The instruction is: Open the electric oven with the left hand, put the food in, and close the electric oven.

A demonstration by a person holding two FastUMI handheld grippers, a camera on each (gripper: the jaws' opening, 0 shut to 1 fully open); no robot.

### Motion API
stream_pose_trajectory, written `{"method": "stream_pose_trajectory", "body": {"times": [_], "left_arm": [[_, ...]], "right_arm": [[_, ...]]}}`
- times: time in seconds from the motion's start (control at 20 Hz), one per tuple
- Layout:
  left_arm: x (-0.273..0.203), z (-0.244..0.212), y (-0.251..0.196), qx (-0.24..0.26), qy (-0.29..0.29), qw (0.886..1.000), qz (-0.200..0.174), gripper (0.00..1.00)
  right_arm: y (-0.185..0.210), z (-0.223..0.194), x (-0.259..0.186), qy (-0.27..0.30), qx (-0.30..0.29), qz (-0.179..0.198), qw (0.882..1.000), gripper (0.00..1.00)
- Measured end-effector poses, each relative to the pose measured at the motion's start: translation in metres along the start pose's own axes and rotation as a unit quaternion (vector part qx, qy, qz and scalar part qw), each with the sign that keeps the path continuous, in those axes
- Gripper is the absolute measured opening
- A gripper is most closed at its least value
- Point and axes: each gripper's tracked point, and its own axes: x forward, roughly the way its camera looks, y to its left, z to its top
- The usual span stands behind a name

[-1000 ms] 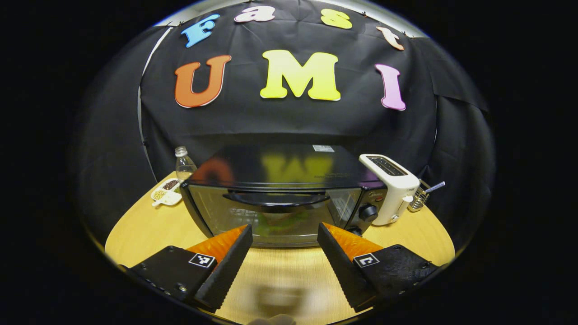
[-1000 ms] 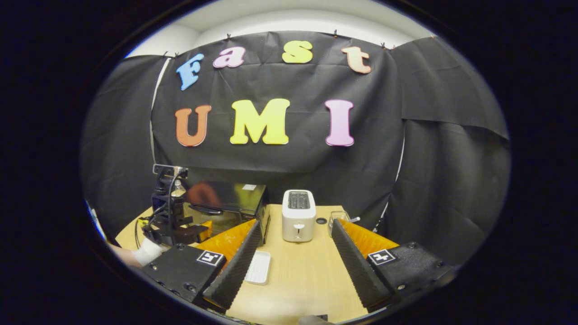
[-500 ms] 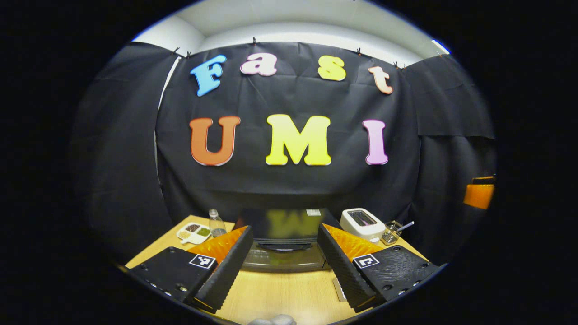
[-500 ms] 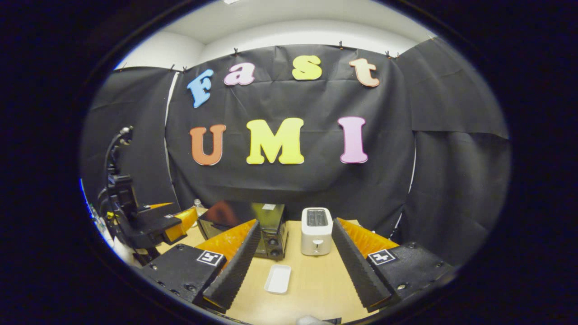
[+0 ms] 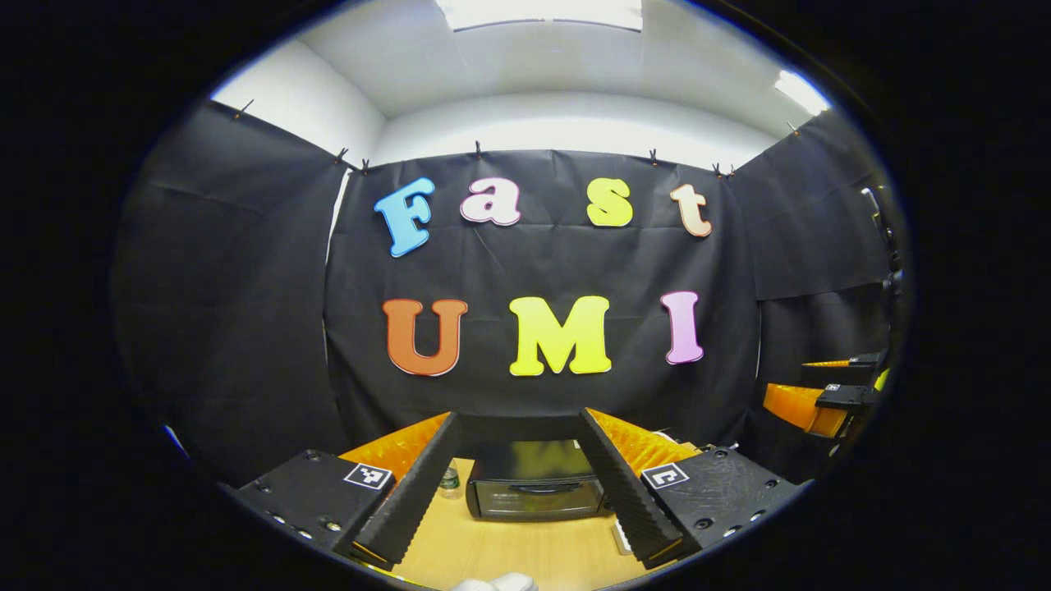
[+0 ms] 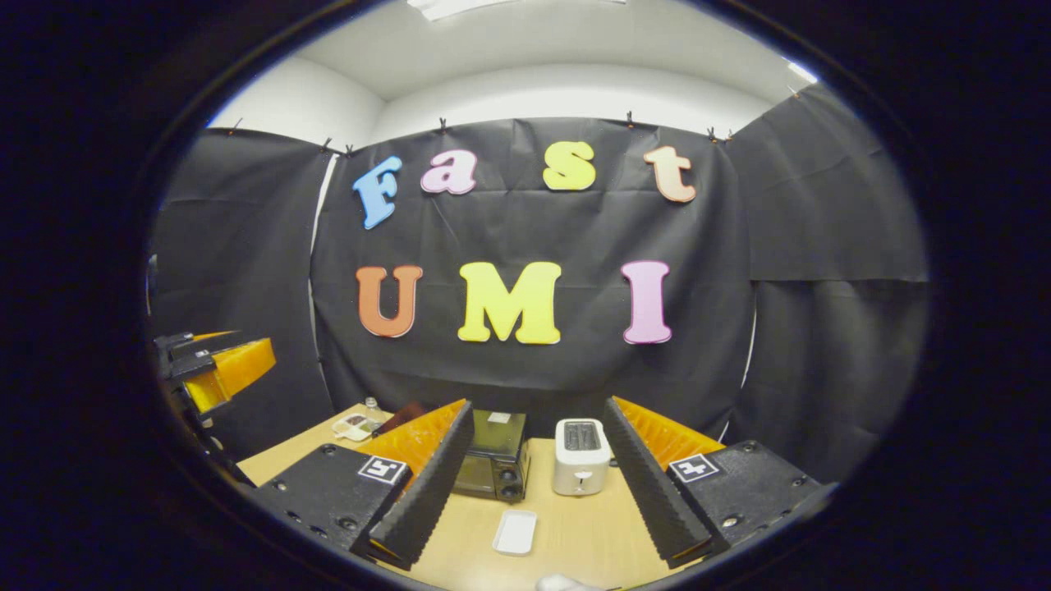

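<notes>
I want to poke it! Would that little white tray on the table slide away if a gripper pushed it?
Probably. The white tray looks shallow, thin and empty, so likely light. It lies flat on the smooth wooden table, so it would likely slide rather than tip or roll.

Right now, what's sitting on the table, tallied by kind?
Ovens: 1, electric oven, door closed
Toasters: 1, white toaster
Trays: 1, empty white tray
Divided dishes: 1, snack dish
Bottles: 1, bottle
Total: 5
</notes>
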Motion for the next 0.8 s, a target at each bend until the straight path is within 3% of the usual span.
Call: {"method": "stream_pose_trajectory", "body": {"times": [0.15,0.2,0.25,0.7,0.75,0.8], "left_arm": [[-0.011,-0.004,0.004,-0.003,0.011,1.000,-0.002,0.94],[-0.013,-0.007,0.005,-0.003,0.018,1.000,-0.003,0.94],[-0.012,-0.007,0.007,-0.002,0.019,1.000,-0.003,0.95],[-0.006,0.001,0.013,-0.002,0.012,1.000,-0.014,0.95],[-0.006,0.002,0.011,-0.002,0.011,1.000,-0.017,1.00],[-0.006,0.004,0.010,-0.001,0.008,1.000,-0.020,0.87]], "right_arm": [[0.003,0.001,-0.005,-0.003,0.008,-0.008,1.000,1.00],[0.004,0.004,-0.007,-0.007,0.012,-0.010,1.000,0.92],[0.004,0.006,-0.008,-0.010,0.013,-0.013,1.000,1.00],[0.001,0.011,-0.022,-0.015,0.011,-0.035,0.999,1.00],[0.000,0.013,-0.022,-0.017,0.009,-0.037,0.999,0.91],[-0.001,0.015,-0.024,-0.019,0.008,-0.040,0.999,0.91]]}}
